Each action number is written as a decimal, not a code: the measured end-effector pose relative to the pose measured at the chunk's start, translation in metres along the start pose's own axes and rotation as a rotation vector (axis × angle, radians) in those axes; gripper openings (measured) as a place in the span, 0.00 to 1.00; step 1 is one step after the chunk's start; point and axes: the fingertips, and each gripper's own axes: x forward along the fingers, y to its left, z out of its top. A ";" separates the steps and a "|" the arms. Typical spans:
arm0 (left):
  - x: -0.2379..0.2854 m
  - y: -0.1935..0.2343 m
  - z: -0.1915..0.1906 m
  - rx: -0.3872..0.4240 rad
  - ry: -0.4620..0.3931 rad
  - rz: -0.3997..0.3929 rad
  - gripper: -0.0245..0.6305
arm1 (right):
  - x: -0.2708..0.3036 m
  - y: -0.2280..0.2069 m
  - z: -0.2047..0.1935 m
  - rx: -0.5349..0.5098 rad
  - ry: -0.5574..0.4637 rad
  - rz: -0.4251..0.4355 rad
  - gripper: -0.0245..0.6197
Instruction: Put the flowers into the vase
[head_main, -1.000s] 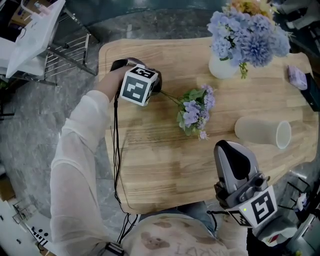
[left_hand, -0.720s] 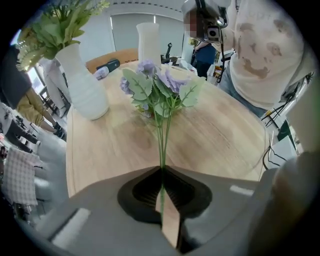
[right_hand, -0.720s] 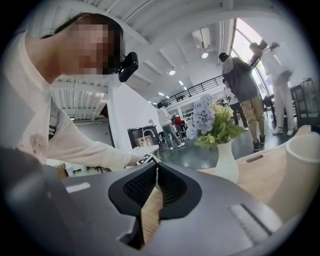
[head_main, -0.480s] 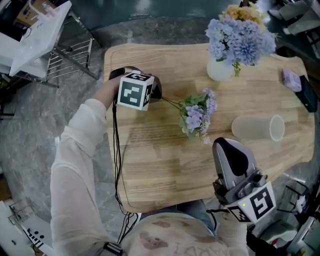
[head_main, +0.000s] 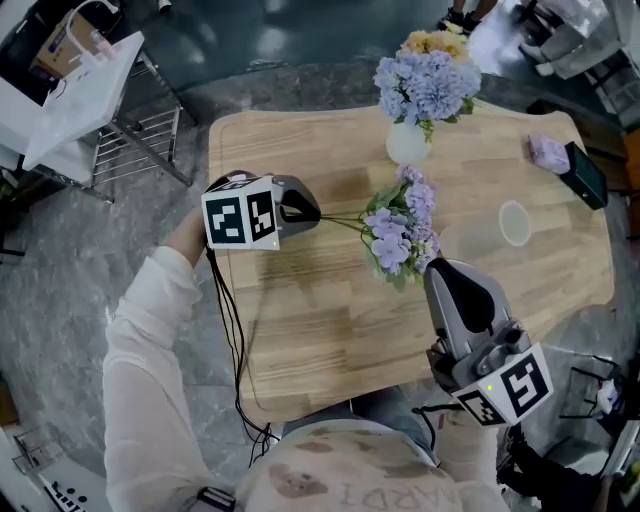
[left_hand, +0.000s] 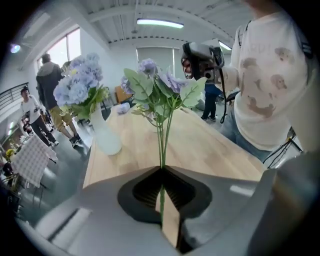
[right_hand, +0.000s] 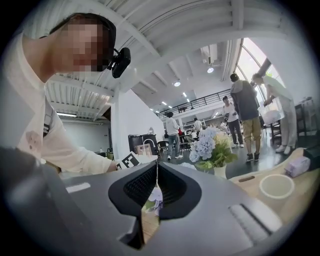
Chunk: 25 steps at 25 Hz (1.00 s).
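Flowers (head_main: 400, 228) newly off table (head_main: 300, 330): we are carrying them, left gripper (head_main: 312, 212) clamping stems, right gripper (head_main: 443, 272) closed, empty.

We find a large open hall of industrial build. The ceiling (right_hand: 165, 30) is high, white and ribbed with beams, and carries strip lights (left_hand: 160, 22). A railed gallery (right_hand: 200, 103) runs along one wall beside tall windows (right_hand: 248, 60). The floor (head_main: 60, 260) is grey and polished. People (right_hand: 244, 107) stand about beyond the wooden counter (head_main: 330, 330).
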 end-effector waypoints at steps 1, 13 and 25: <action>-0.004 -0.005 0.008 -0.014 -0.029 0.016 0.06 | -0.007 0.001 0.004 -0.007 -0.007 -0.008 0.09; -0.023 -0.031 0.096 -0.173 -0.328 0.128 0.06 | -0.093 -0.025 0.048 -0.063 -0.109 -0.127 0.09; 0.000 0.005 0.229 -0.295 -0.659 0.298 0.06 | -0.165 -0.137 0.025 -0.061 -0.011 -0.154 0.17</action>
